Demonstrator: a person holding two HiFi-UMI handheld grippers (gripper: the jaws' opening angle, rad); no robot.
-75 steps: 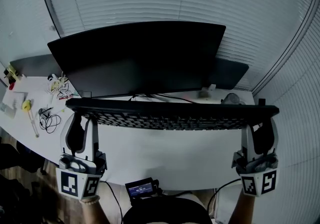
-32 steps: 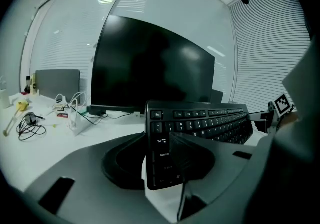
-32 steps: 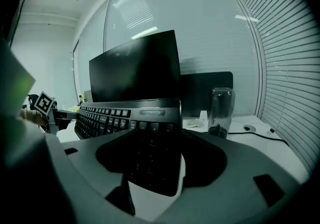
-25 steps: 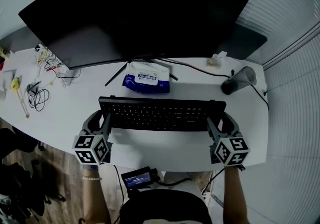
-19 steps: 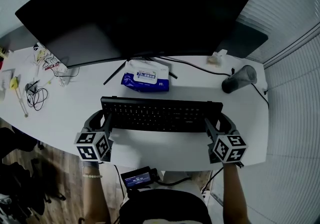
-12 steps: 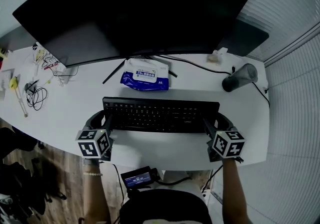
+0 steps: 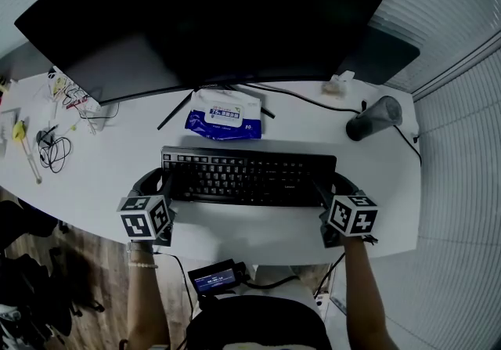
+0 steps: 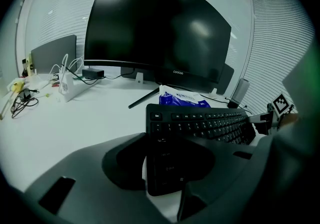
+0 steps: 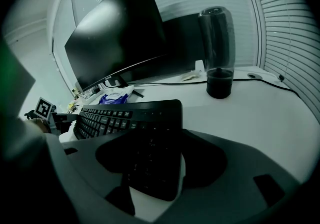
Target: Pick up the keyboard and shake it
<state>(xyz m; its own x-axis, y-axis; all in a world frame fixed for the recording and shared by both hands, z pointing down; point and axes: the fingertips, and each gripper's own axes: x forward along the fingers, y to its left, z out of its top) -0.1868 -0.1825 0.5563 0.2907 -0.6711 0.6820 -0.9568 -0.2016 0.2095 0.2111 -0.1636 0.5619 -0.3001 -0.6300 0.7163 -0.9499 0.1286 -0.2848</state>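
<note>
The black keyboard (image 7: 249, 178) lies level, low over the white desk (image 7: 258, 231), in front of the monitor; whether it rests on the desk I cannot tell. My left gripper (image 7: 163, 182) is shut on its left end, one jaw along the far edge and one along the near edge. At the other end, my right gripper (image 7: 332, 184) clamps the numpad side the same way. In the left gripper view the keyboard (image 8: 200, 125) runs out between the jaws of the left gripper (image 8: 165, 155). The right gripper view shows the keyboard (image 9: 130, 118) held in the right gripper (image 9: 155, 158).
A large curved monitor (image 7: 211, 19) stands behind, its stand legs beside a blue wipes pack (image 7: 225, 115). A dark tumbler (image 7: 374, 119) with a cable sits at the back right. Coiled cables (image 7: 51, 154) and small items lie far left. The desk's near edge is just under the grippers.
The keyboard, earlier raised in front of the monitor, has come down to desk level. Over the last second it and both grippers shifted only slightly. Both grips stay.
</note>
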